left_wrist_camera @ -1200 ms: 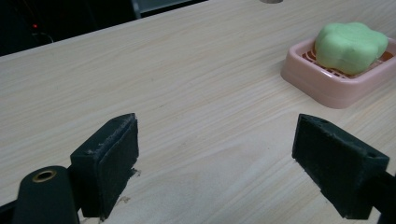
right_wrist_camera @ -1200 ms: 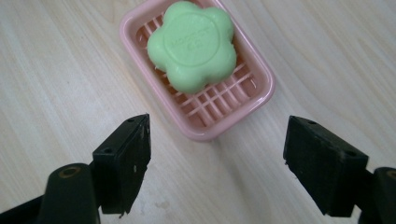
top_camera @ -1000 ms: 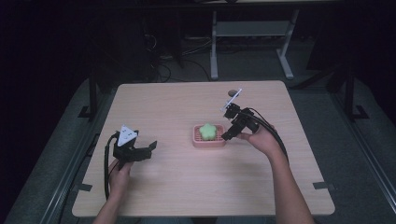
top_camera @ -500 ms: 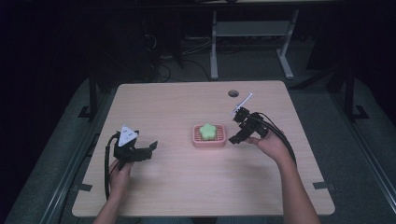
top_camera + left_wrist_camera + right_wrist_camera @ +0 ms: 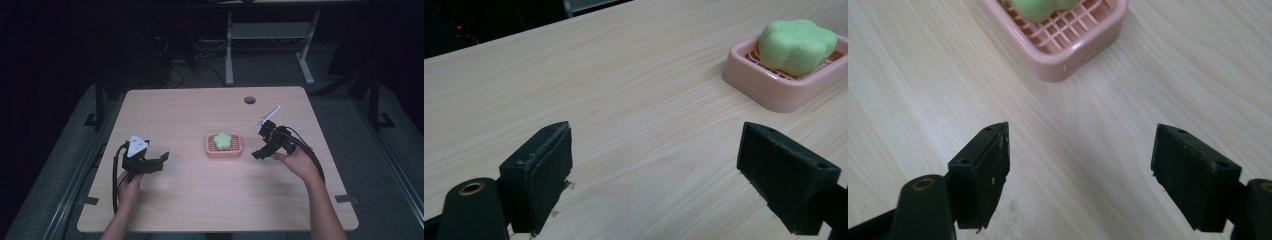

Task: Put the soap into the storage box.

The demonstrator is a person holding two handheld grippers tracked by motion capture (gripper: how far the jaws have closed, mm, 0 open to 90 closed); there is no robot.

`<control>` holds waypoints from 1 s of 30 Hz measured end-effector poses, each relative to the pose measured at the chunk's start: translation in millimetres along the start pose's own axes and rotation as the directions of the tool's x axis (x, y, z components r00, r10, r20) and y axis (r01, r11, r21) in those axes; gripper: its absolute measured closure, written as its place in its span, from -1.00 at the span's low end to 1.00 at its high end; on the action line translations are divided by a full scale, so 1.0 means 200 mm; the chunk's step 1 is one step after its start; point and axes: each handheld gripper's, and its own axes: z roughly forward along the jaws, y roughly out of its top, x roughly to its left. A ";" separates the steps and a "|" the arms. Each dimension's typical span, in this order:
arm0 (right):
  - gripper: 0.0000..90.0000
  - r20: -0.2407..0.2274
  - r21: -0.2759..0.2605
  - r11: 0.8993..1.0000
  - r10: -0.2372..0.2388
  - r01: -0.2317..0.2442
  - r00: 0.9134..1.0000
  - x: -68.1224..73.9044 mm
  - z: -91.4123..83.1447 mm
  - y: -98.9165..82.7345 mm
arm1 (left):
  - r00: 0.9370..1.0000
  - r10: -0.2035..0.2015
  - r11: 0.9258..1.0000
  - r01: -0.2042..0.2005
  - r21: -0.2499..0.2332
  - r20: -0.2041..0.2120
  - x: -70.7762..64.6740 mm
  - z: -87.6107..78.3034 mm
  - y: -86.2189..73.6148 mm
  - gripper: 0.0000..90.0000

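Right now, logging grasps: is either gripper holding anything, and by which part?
Nothing is held. Left gripper and right gripper are open; the soap sits in its dish.

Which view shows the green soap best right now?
The left gripper view: the green soap sits whole in its pink dish. The high view shows it small; the right gripper view catches just its lower edge.
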 end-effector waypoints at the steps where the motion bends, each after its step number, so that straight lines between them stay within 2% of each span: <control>1: -0.48 0.003 0.000 1.000 0.000 0.000 1.000 0.00 0.00 -0.01 | 1.000 0.006 1.000 -0.006 0.000 0.000 0.00 0.00 0.00 -0.68; 13: -0.48 -0.004 -0.008 0.999 0.039 -0.039 0.999 -0.02 -0.01 -0.12 | 1.000 0.011 1.000 -0.011 -0.004 0.000 0.00 0.00 0.00 -0.68; 17: -0.48 -0.006 -0.024 0.999 0.044 -0.044 0.999 -0.01 -0.02 -0.15 | 1.000 0.008 1.000 -0.008 -0.002 0.003 0.00 0.00 0.00 -0.68; 26: -0.48 -0.005 -0.022 0.998 0.057 -0.057 0.998 -0.01 -0.02 -0.24 | 1.000 0.002 1.000 -0.002 -0.007 0.003 -0.01 0.01 0.00 -0.68; 30: -0.48 -0.005 -0.031 0.997 0.064 -0.064 0.998 0.00 -0.02 -0.28 | 1.000 0.015 1.000 -0.015 0.004 0.004 -0.01 0.00 0.00 -0.68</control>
